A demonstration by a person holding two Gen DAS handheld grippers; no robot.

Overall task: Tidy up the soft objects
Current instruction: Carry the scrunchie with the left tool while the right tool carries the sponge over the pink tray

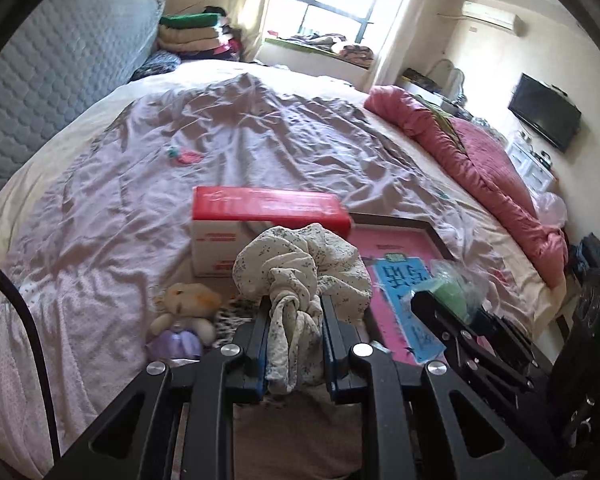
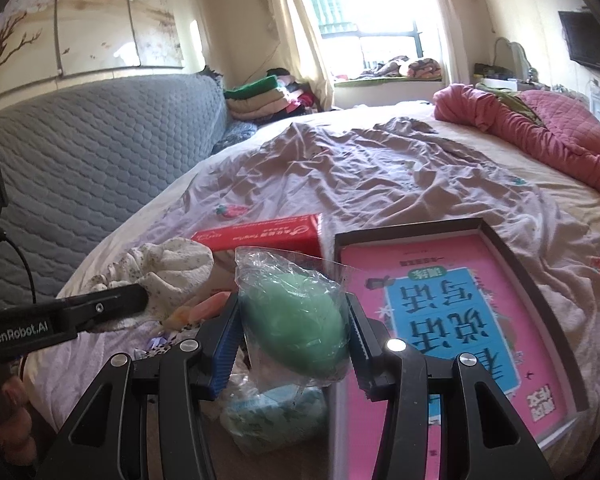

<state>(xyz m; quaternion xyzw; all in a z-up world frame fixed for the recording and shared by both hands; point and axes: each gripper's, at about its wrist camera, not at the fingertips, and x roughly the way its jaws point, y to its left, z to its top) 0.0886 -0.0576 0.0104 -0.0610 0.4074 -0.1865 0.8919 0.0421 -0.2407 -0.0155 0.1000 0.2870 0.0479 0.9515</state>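
Note:
My left gripper (image 1: pixel 295 322) is shut on the knotted tail of a cream floral cloth scrunchie (image 1: pixel 300 268), which hangs lifted above the bed. The same scrunchie (image 2: pixel 168 276) shows at the left of the right wrist view, with the left gripper's finger (image 2: pixel 100 308) across it. My right gripper (image 2: pixel 294 320) is shut on a soft green object in a clear plastic bag (image 2: pixel 296 320); that object (image 1: pixel 454 292) also appears at the right of the left wrist view. A small plush bear in a purple dress (image 1: pixel 184 316) lies on the bed below and to the left of the scrunchie.
A red and white box (image 1: pixel 260 224) stands just ahead on the rumpled sheet (image 1: pixel 260 140). A dark-framed tray with a pink and blue book (image 2: pixel 452 320) lies to the right. Another bagged pale-blue item (image 2: pixel 276 412) sits below the right gripper. A pink quilt (image 2: pixel 540 136) lines the far right; a grey padded headboard (image 2: pixel 100 152) stands left.

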